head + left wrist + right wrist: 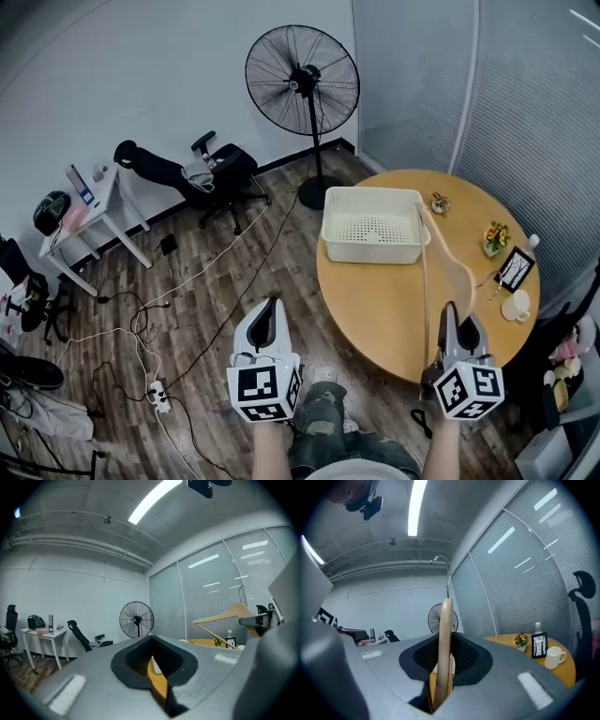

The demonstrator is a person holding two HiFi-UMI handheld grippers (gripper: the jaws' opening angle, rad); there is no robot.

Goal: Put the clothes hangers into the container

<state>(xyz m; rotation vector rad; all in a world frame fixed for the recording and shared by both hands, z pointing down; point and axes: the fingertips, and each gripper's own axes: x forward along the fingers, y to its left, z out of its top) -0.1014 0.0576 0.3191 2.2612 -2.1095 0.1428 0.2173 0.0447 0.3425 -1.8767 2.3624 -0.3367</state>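
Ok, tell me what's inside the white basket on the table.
Nothing shows inside the white basket, only its perforated floor. The wooden hanger, held in the right claw, overlaps the right rim and covers a strip there. The near wall's inner face is hidden too.

Left tool (152, 644) jaws together; wooden hanger (218, 613) right; fan (136, 619) behind.

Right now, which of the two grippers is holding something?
The right gripper: its jaws clamp a wooden hanger that stands on edge between them. The left gripper has nothing between its jaws.
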